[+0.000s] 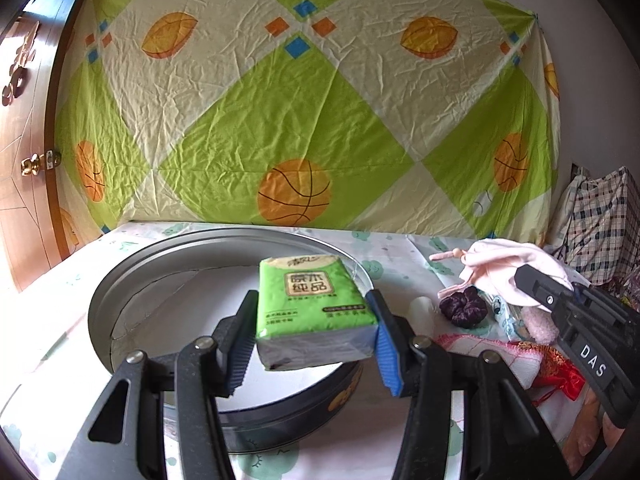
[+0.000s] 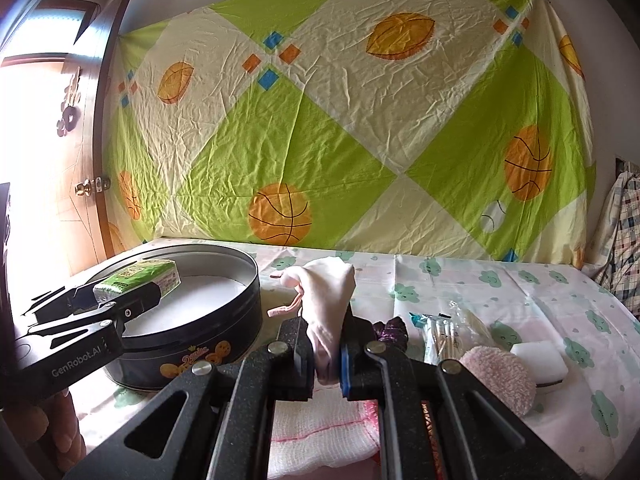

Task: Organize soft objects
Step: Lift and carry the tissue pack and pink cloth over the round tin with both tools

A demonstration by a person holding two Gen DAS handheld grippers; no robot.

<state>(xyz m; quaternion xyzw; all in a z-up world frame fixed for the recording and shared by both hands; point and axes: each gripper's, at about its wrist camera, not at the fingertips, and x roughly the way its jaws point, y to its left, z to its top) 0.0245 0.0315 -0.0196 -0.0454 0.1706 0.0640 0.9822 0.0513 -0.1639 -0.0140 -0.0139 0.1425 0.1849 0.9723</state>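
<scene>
- Behind the cloud-printed table cover [image 1: 384,248], we saw a green-and-cream sheet [image 1: 304,112] with basketball prints pinned across the wall, and a wooden door [image 1: 24,152] at the left edge.
- Through the left wrist camera, we found the left gripper [image 1: 316,336] closed on a green tissue pack [image 1: 312,304], its blue-padded fingers [image 1: 386,344] pressing the pack's two sides, holding it above the open round tin [image 1: 120,292].
- To the right in that view, we noted a dark purple scrunchie [image 1: 464,306] on the cover, a white gauze cloth [image 1: 480,350] and a red embroidered pouch [image 1: 560,372] just beside it, and the right gripper's black body reaching in under a pale pink garment [image 1: 516,270].
- From the right wrist camera, we saw the right gripper [image 2: 324,364] pinched nearly closed on the pale pink garment [image 2: 328,300], which stood bunched upward between the fingers, clear of the table.
- At left in this view, we saw the tissue pack [image 2: 140,278] in the left gripper [image 2: 132,292] over the tin [image 2: 192,344].
- On the right lay a bag of cotton swabs [image 2: 444,332], a fuzzy pink pad [image 2: 500,376] and a white sponge [image 2: 540,364] touching it.
</scene>
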